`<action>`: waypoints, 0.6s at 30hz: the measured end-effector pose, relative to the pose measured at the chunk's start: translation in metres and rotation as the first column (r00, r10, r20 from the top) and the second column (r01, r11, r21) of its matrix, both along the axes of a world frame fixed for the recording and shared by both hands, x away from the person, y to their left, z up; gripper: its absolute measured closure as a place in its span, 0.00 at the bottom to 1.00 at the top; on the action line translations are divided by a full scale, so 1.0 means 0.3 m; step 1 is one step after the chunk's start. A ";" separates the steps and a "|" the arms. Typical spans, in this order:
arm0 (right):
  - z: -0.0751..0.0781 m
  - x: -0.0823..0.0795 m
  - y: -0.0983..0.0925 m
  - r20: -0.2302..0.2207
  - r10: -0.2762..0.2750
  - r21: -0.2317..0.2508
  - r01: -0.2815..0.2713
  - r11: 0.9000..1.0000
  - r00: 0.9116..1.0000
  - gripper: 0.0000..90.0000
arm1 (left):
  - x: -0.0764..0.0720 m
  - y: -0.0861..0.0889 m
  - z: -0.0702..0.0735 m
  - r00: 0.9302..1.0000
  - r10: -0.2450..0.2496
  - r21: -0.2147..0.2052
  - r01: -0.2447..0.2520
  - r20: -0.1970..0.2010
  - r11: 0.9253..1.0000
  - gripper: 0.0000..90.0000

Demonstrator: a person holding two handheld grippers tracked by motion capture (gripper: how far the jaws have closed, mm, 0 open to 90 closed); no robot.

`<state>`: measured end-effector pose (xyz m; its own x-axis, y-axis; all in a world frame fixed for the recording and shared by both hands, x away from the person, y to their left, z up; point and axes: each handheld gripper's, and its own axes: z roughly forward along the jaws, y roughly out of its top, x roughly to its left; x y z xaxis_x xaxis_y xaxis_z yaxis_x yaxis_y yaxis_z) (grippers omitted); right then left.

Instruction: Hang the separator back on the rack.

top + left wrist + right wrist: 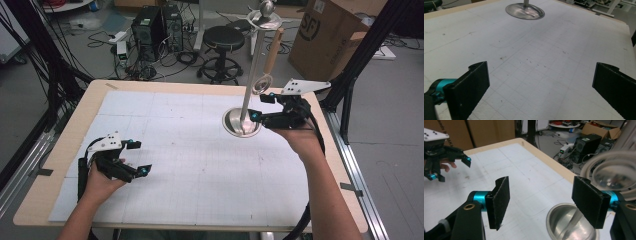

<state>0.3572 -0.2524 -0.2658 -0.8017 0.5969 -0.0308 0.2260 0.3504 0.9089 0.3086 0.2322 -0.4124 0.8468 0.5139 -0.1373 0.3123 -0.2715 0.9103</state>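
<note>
Steel stand (248, 75), round dished base (241, 122), gridded mat (190, 165).

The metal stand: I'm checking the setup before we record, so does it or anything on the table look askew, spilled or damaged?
Nothing stands out. The metal stand sits upright with its round base flat on the white gridded mat, which shows only faint scuff marks.

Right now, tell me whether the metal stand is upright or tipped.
Upright: the metal stand sits flat on its round base, pole rising above the table.
</note>
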 end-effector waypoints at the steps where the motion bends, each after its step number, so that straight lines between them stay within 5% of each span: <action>1: -0.011 -0.002 0.001 -0.006 0.002 -0.002 -0.002 1.000 1.000 0.33 | 0.000 0.000 0.000 1.000 -0.001 0.000 0.001 0.000 1.000 0.02; 18: -0.198 -0.061 -0.024 -0.052 -0.024 0.024 0.026 0.999 0.998 0.27 | -0.001 -0.003 -0.001 1.000 -0.002 0.002 0.002 0.000 1.000 0.02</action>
